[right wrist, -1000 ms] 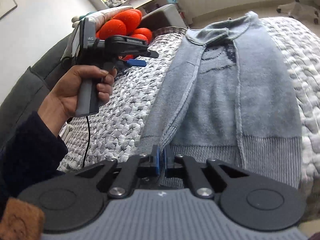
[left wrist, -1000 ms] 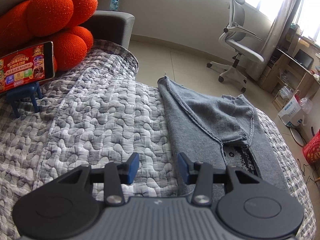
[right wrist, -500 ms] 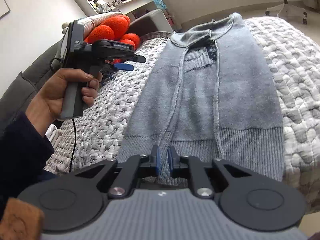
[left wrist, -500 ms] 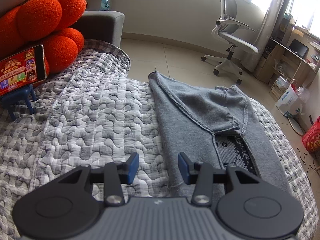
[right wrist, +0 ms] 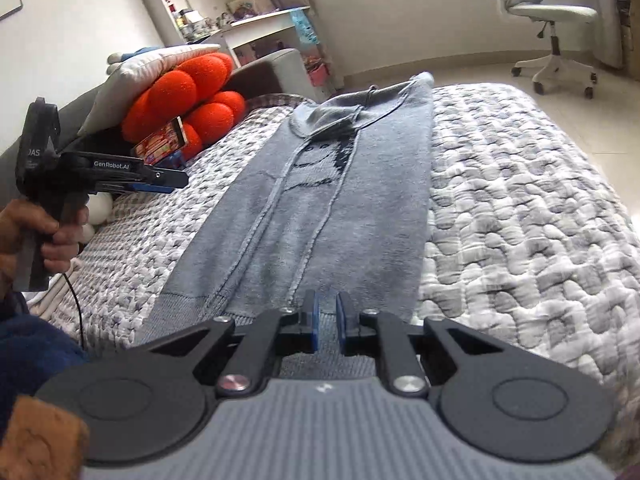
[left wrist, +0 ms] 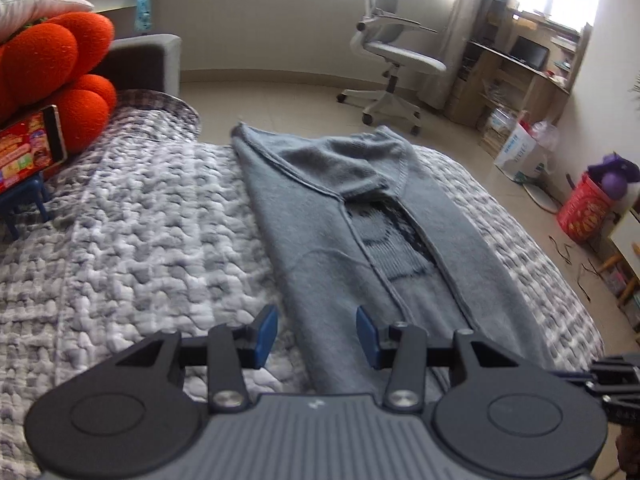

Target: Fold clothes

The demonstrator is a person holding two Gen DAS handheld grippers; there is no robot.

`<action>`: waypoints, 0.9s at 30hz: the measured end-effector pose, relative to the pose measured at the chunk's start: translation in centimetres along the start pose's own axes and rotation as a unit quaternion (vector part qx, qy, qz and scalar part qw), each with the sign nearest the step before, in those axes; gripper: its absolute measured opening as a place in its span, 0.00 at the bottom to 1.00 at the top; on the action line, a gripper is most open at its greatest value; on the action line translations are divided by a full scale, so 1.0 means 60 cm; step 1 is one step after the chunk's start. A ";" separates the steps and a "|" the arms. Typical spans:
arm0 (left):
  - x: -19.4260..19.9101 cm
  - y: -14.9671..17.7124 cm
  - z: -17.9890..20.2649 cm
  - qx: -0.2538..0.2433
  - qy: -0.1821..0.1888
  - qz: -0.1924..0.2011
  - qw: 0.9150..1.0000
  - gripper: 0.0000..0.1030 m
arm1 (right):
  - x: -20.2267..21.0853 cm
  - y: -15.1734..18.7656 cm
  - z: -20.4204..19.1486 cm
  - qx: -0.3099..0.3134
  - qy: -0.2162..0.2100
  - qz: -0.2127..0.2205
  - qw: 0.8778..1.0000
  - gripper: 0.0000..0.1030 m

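Two tools are in play over the bed (left wrist: 120,240), and the grey sweater (right wrist: 352,200) lies stretched along the quilt, both sides already folded in toward the middle so a strip of dark knitted pattern shows between the flaps. Its ribbed hem sits nearest the cameras, its collar end far up toward the foot of the bed.

Left tool (left wrist: 316,336) hovers above the sweater's left edge, blue pads spread wide with nothing between them, quilt under one finger and grey knit under the other. In the right wrist view that same left tool (right wrist: 168,184) shows off to the side, carried by a hand (right wrist: 40,236) in a dark sleeve, clear of the garment.

Right tool (right wrist: 326,320) sits just over the hem, near the right-hand fold seam; its pads stand a narrow gap apart and no cloth is pinched there, the knit showing only behind the gap.

Up by the sofa arm, an orange plush cushion (left wrist: 52,80) rests against a white pillow (right wrist: 148,76), with a phone (left wrist: 28,148) propped on a small blue stool (left wrist: 24,200). A white office chair (left wrist: 392,56) stands on the tiled floor beyond the bed
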State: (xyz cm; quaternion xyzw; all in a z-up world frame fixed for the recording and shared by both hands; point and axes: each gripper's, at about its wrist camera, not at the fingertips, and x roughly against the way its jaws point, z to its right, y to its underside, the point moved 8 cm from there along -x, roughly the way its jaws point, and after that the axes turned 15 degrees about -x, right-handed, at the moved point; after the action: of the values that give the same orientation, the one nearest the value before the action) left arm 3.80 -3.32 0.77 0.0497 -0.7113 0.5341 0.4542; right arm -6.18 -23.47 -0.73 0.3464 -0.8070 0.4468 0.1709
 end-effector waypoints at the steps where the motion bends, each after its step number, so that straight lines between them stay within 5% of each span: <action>1: -0.006 0.008 0.014 -0.006 0.008 -0.004 1.000 0.43 | -0.010 0.003 -0.003 0.010 -0.005 -0.017 1.000 0.15; 6: -0.051 0.053 0.064 -0.012 0.028 -0.034 0.999 0.43 | -0.030 0.027 -0.046 0.092 -0.043 -0.076 0.992 0.15; 10: -0.039 0.060 0.075 -0.033 0.008 -0.032 0.999 0.44 | -0.019 0.033 -0.049 0.119 -0.052 -0.092 0.987 0.15; 17: 0.042 0.090 0.027 0.035 -0.006 -0.023 0.999 0.42 | 0.059 -0.015 0.051 -0.022 -0.048 -0.017 0.998 0.16; 21: 0.051 0.122 0.038 0.061 0.034 -0.036 0.997 0.31 | 0.080 0.000 0.091 -0.079 -0.058 -0.022 0.995 0.17; 23: 0.048 0.132 0.048 0.074 0.055 -0.038 0.995 0.31 | 0.082 0.008 0.097 -0.096 -0.067 -0.030 0.993 0.20; 25: 0.042 0.140 0.056 0.083 0.069 -0.042 0.993 0.32 | 0.082 0.013 0.097 -0.102 -0.069 -0.036 0.992 0.40; 27: 0.037 0.147 0.062 0.084 0.073 -0.046 0.993 0.32 | 0.079 0.017 0.093 -0.098 -0.070 -0.042 0.992 0.40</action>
State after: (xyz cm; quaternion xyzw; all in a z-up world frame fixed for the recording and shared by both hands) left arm -4.59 -1.66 -4.04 0.0817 -0.6259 0.5727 0.5231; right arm -10.06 -29.69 -1.60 0.3922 -0.8414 0.3328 0.1658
